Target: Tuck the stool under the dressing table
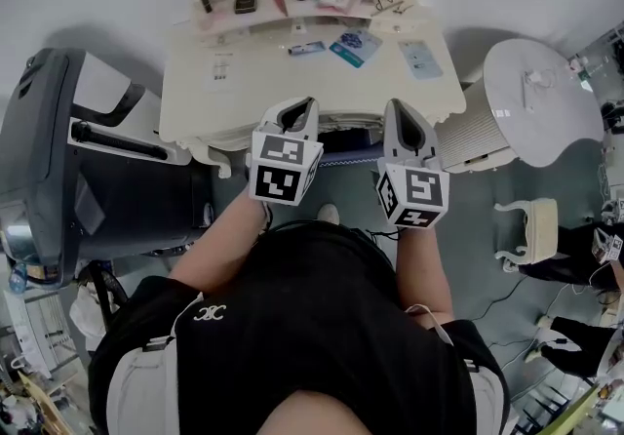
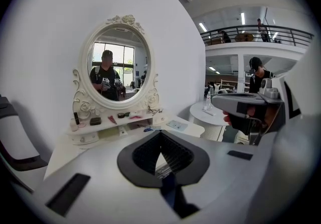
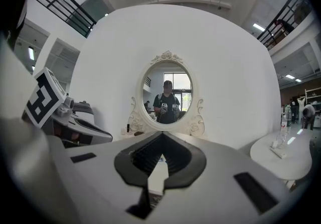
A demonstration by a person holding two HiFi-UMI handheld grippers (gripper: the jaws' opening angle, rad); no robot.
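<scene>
The head view looked steeply down from above the person onto the dressing table [image 1: 244, 82], near its front edge. Both gripper views looked across that tabletop at the oval mirror [image 3: 167, 92], the right squarely, the left seemingly angled rightward. All three shared the round side table [image 1: 541, 92].

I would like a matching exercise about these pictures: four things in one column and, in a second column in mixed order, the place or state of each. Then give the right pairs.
Column one
1. oval mirror
2. round white table
3. dark grey machine
4. left claw

Column two
A. stands to the left of the dressing table
B. shut, with nothing in it
C. stands to the right of the dressing table
D. rises at the back of the dressing table

Pairs: 1-D, 2-C, 3-A, 4-B
</scene>
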